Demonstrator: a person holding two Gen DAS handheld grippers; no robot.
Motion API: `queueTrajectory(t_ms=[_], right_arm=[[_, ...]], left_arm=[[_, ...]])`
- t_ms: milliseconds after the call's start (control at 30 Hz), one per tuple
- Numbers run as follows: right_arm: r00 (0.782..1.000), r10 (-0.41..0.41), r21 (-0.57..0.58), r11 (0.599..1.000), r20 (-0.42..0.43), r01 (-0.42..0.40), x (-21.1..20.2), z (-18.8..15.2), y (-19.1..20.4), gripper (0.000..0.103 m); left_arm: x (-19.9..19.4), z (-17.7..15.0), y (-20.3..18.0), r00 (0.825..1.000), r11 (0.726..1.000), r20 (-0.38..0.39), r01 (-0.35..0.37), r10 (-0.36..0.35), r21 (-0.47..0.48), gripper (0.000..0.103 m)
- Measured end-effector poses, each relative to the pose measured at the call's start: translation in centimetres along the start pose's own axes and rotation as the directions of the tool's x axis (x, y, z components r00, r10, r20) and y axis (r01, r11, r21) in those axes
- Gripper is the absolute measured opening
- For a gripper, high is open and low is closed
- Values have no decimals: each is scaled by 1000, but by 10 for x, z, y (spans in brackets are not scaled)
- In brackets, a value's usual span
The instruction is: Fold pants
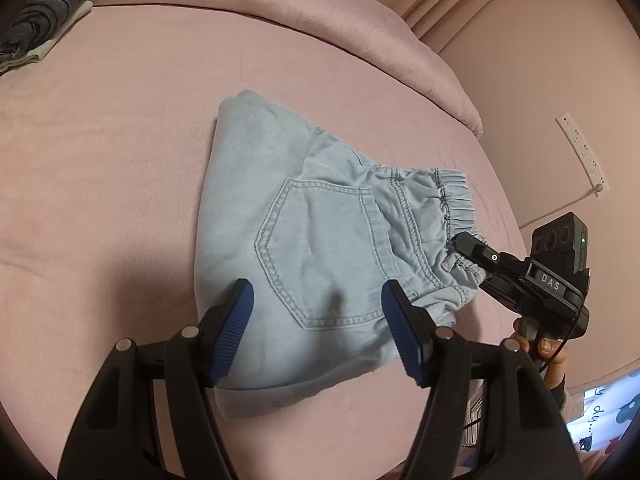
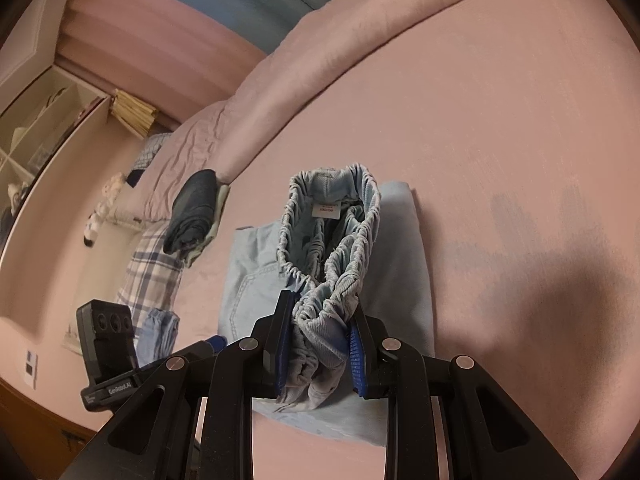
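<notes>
Light blue denim pants (image 1: 304, 240) lie folded on the pink bed sheet (image 1: 120, 160), back pocket up, elastic waistband toward the right. My left gripper (image 1: 318, 300) hovers open just above the pocket area, its blue pads apart with nothing clamped. My right gripper (image 1: 466, 248) comes in from the right and is shut on the gathered waistband. In the right wrist view the waistband (image 2: 324, 240) bunches up between the blue pads of my right gripper (image 2: 322, 312), and the rest of the pants (image 2: 400, 280) lies flat beneath. A hand (image 1: 548, 356) holds the right gripper's handle.
A folded dark garment on a pale one (image 1: 36, 16) lies at the far left of the bed, seen too as a dark stack (image 2: 192, 212). A rolled pink duvet (image 1: 280, 12) runs along the back. The left gripper's body (image 2: 108, 344) shows at lower left. A power strip (image 1: 584, 152) hangs on the wall.
</notes>
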State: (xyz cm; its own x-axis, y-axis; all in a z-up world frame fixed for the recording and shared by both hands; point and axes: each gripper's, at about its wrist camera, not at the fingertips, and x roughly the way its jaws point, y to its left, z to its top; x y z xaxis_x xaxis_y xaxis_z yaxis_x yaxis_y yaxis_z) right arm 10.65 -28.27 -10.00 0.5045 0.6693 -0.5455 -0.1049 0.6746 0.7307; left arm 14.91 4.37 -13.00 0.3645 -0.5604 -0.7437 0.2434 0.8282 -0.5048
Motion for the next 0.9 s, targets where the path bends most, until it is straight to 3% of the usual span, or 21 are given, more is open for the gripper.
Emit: queueTrajectory(t_ms=[267,633,800,900], right_arm=[[998,55,13,998,-6,-55,3,1,-1,27],[999,0,121,993,-38,4,8,-8,-40,30],[990,-142,15,990,-13,142,3,-7,-18,45],[956,-290,-100,951,35,292,-3,-9,0,60]], left_arm=[[-2,4,-11,1000,1000,12,-7,7,4,66],[4,-3,-18,999,998,3,-50,50,43,66],[12,-9,-20,996,995,-9,-84,85,60,66],[14,-12,-19,995,993,-10,-96,97,68,66]])
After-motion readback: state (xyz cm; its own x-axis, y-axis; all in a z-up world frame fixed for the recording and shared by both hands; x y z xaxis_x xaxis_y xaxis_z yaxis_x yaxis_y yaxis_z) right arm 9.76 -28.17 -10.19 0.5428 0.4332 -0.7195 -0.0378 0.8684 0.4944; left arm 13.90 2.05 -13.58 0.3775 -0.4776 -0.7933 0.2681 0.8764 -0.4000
